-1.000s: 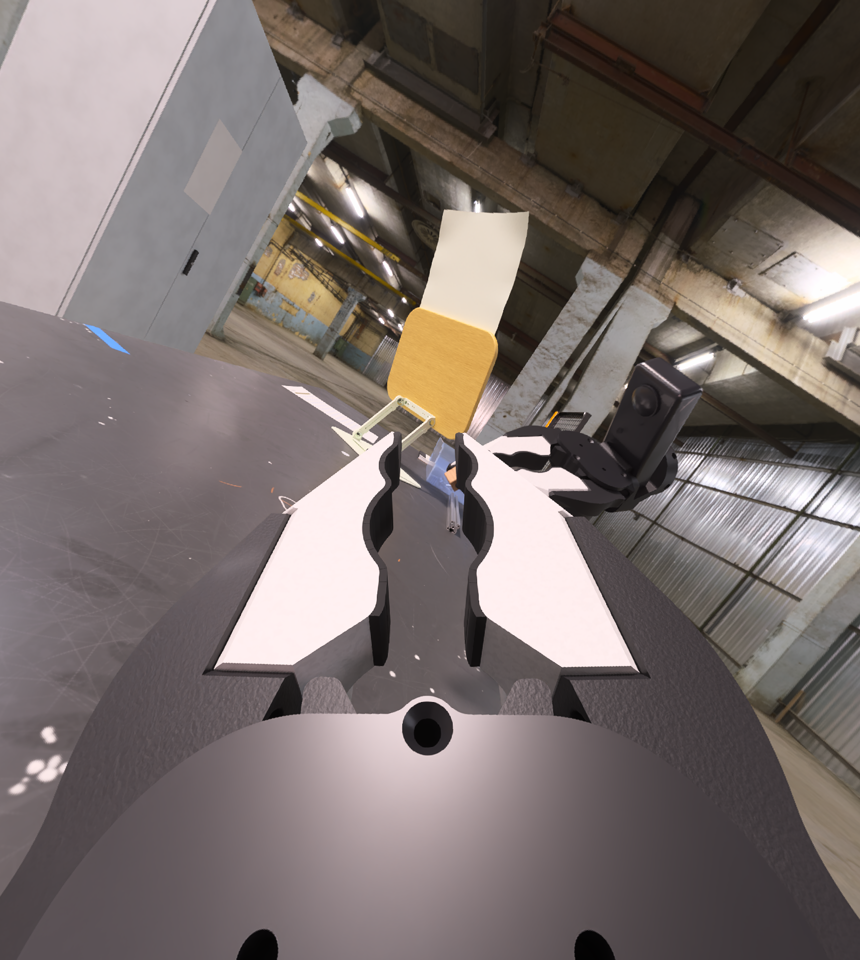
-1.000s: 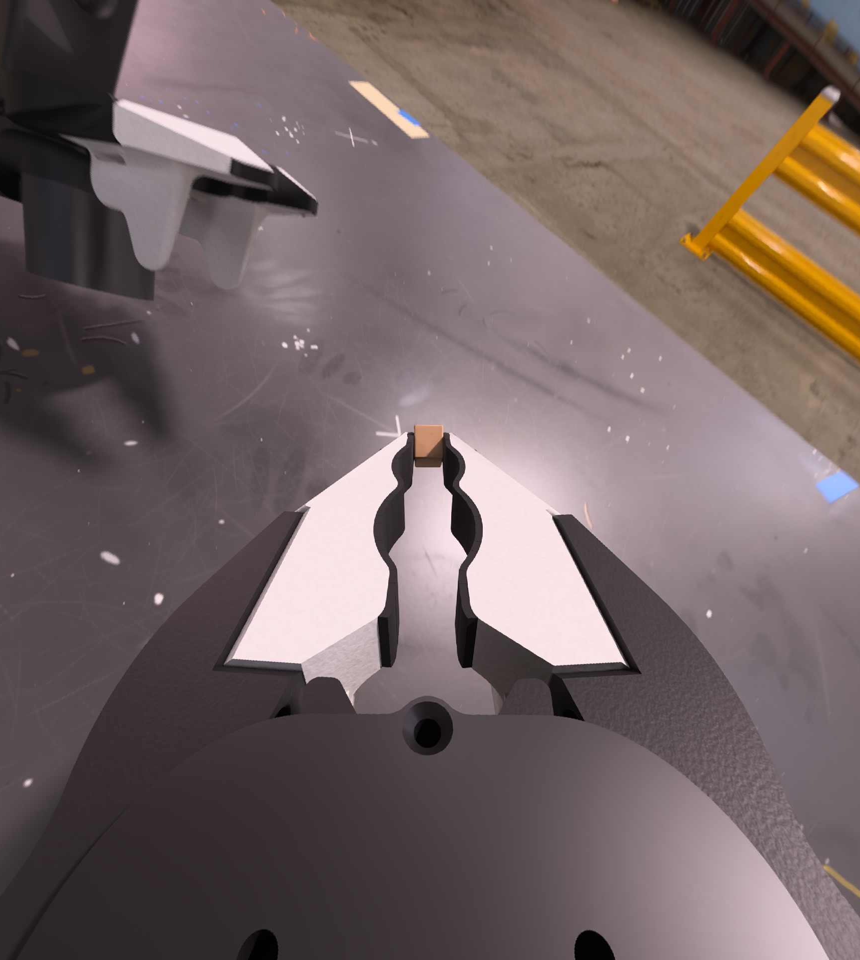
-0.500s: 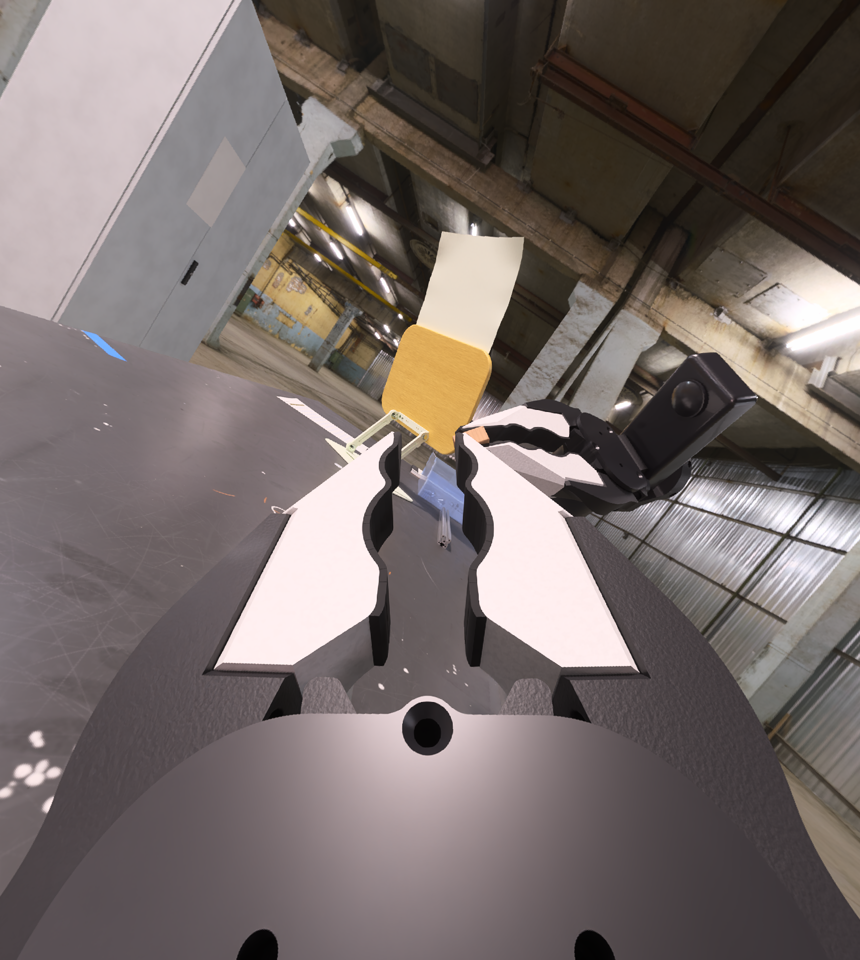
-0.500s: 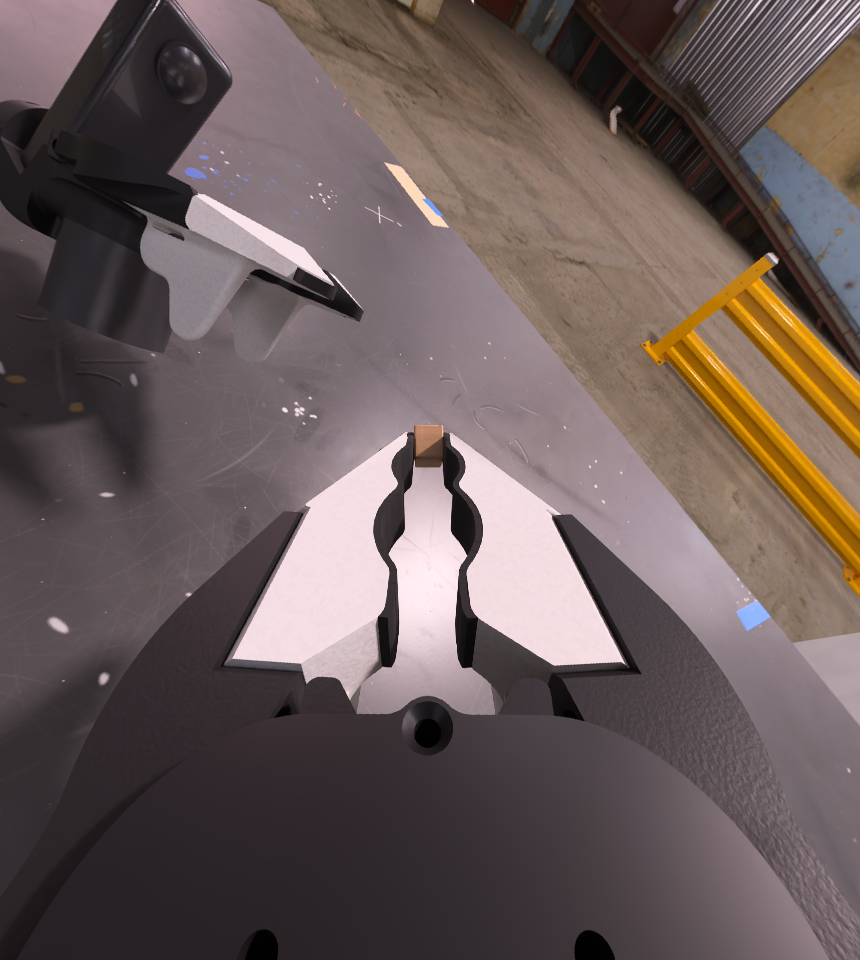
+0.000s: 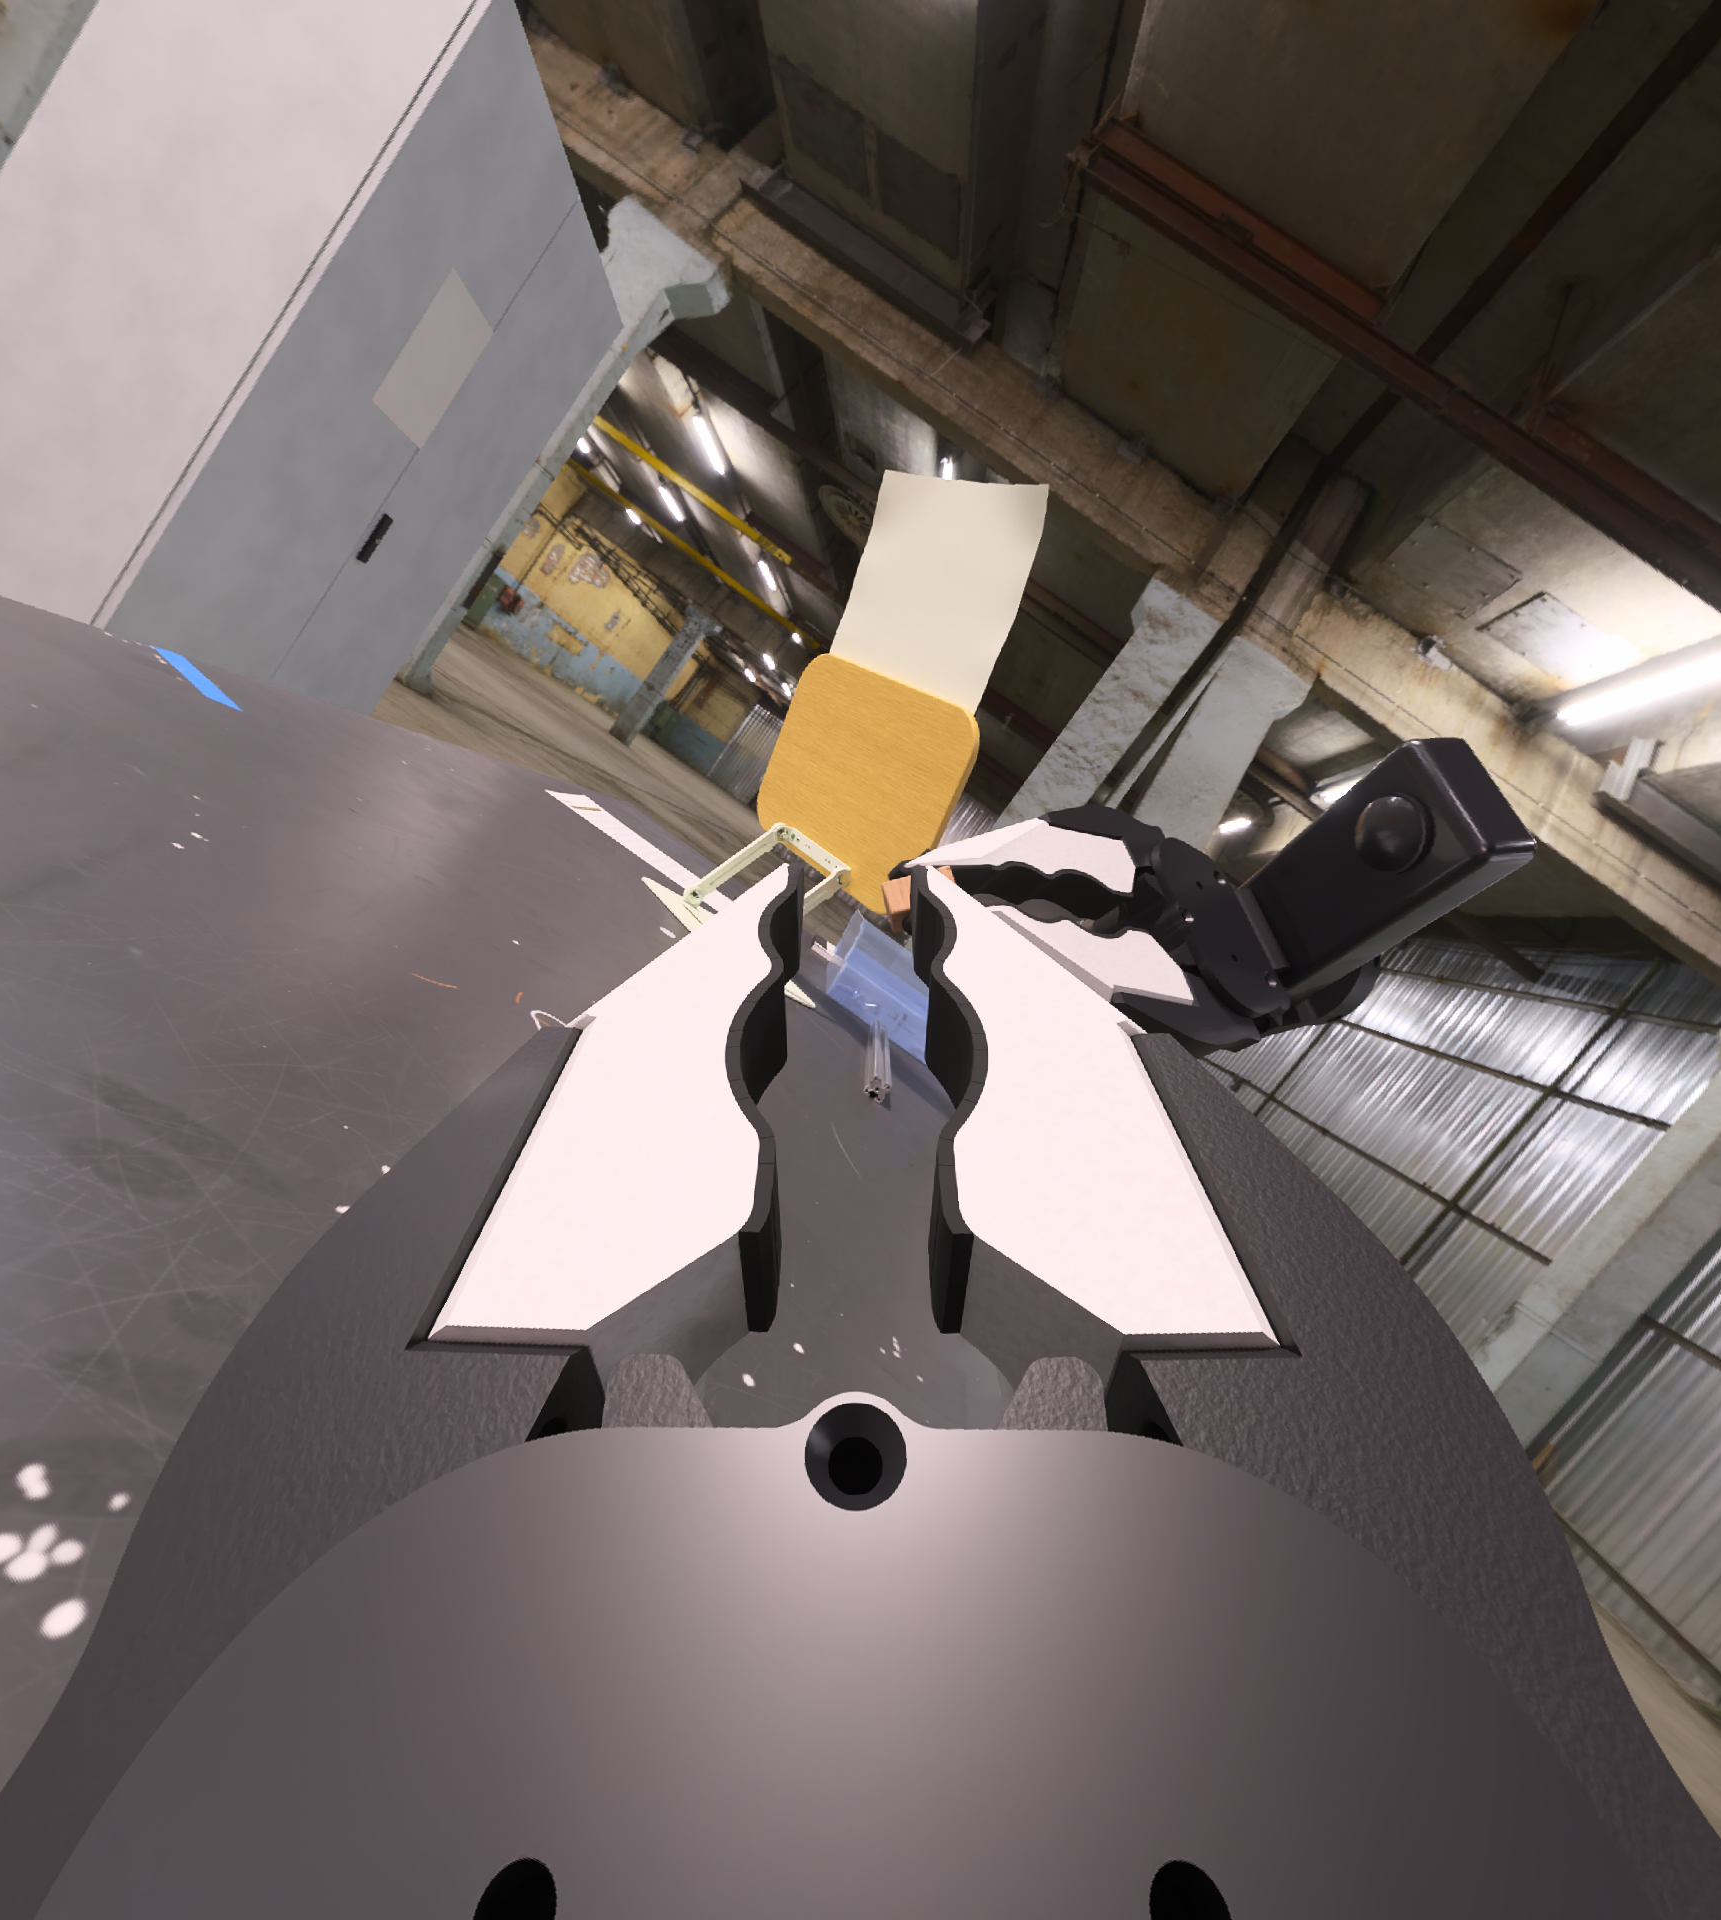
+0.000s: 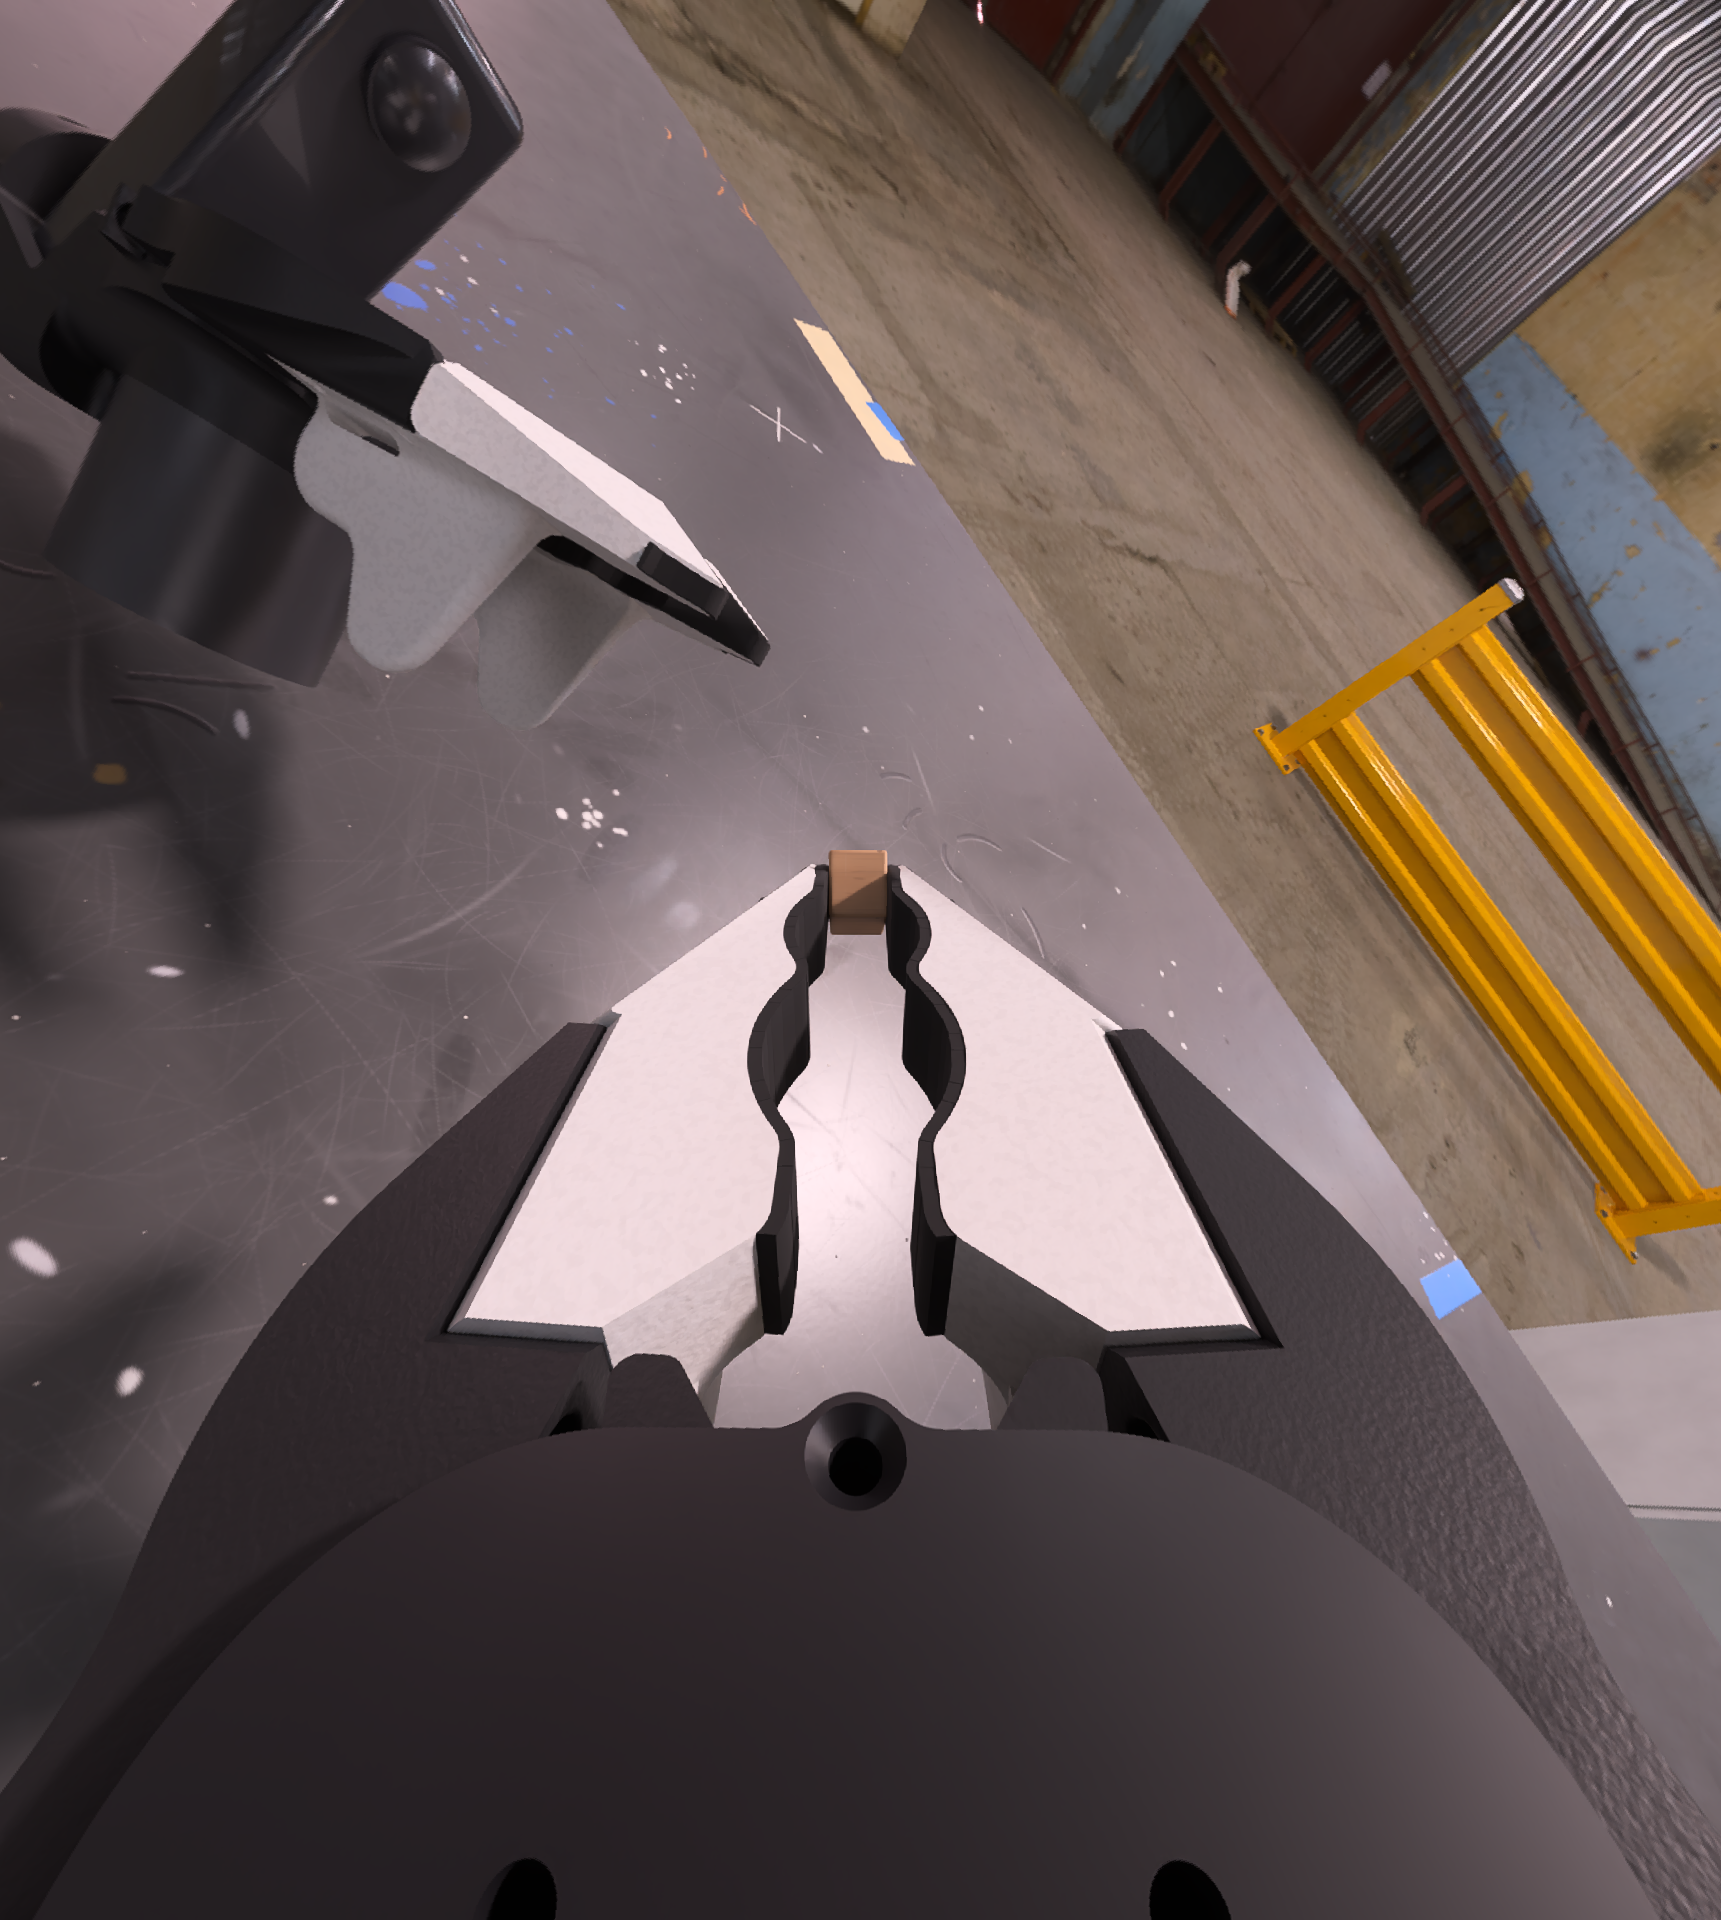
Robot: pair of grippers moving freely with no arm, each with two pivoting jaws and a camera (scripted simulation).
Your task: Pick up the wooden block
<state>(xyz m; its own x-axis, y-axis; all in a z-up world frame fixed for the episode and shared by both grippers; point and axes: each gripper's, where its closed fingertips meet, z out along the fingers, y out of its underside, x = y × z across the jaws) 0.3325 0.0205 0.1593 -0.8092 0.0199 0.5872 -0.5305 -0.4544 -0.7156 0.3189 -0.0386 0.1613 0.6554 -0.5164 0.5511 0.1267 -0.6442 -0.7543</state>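
The wooden block [image 6: 857, 891] is a small tan cube pinched between my right gripper's [image 6: 857, 883] fingertips, held above the dark scratched table [image 6: 336, 935]. In the left wrist view the same block [image 5: 897, 896] shows at the tips of the right gripper [image 5: 923, 868], which hangs in the air just beyond my left fingertips. My left gripper [image 5: 853, 883] is open and empty. It also shows in the right wrist view [image 6: 721, 623], up and to the left of the block, hovering over the table.
A yellow-brown board [image 5: 866, 790] with a cream sheet [image 5: 939, 582] behind it, a pale green bracket [image 5: 768, 857], a clear box [image 5: 871, 961] and a small metal bar [image 5: 877, 1070] lie ahead of the left gripper. A yellow barrier [image 6: 1562, 935] stands past the table's right edge.
My right gripper has risen off the table with the block and tilted, so its tips now sit higher and closer to the left gripper. The left gripper has hardly moved.
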